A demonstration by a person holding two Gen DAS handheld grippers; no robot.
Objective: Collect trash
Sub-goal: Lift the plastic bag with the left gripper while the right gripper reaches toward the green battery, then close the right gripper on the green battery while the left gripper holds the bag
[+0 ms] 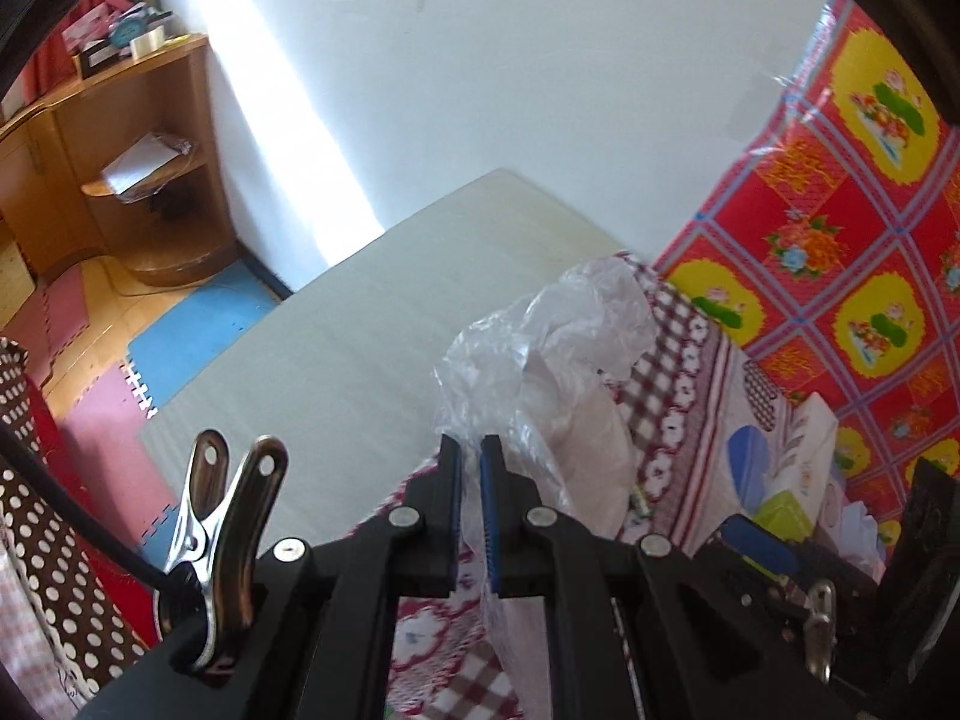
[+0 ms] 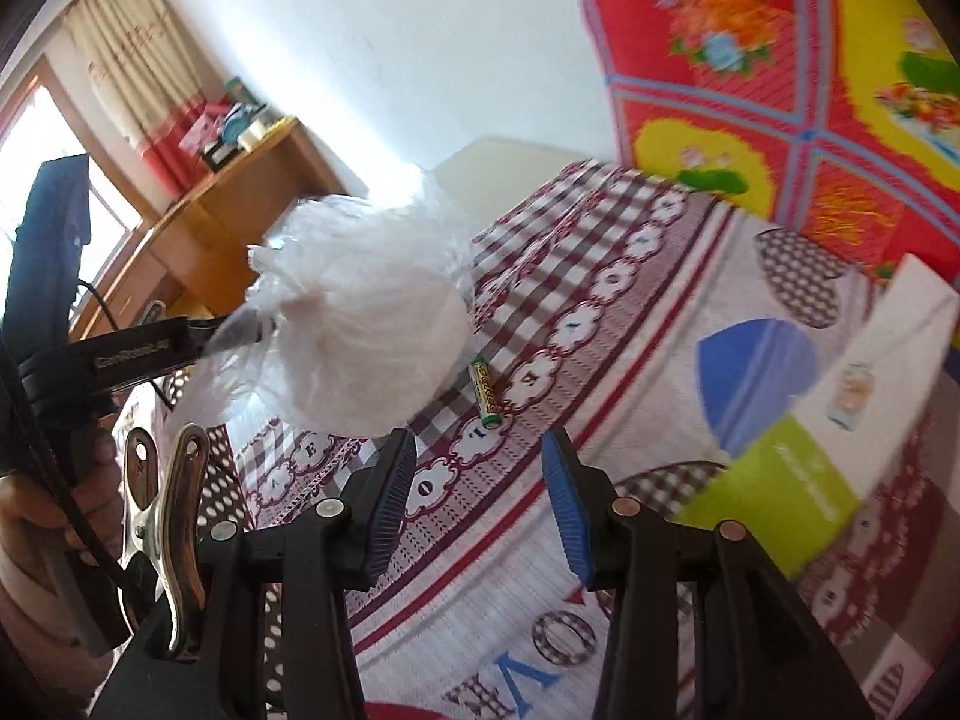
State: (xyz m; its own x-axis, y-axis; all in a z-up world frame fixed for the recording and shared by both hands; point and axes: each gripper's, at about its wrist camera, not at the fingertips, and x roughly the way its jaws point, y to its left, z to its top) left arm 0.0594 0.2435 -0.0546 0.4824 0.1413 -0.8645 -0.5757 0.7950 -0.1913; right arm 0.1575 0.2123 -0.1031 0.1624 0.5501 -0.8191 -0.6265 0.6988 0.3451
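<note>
One clear plastic bag (image 2: pixel 360 324), thin, light and slippery, hangs pinched at its rim by the left gripper (image 1: pixel 471 450), its fingers (image 1: pixel 450 480) together on the film, above a patterned bedspread (image 2: pixel 630 420). One small battery (image 2: pixel 485 391), hard and likely to roll, lies just beside the bag; its middle looks the best hold. The right gripper (image 2: pixel 480 468) has fingers apart, empty.

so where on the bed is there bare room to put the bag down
Free: the patterned bedspread between the battery and the green and white box, and the bare mattress beyond the spread's edge. Crowded: the right side, where the box lies against the red floral bundle. The left gripper holds the plastic bag.
</note>
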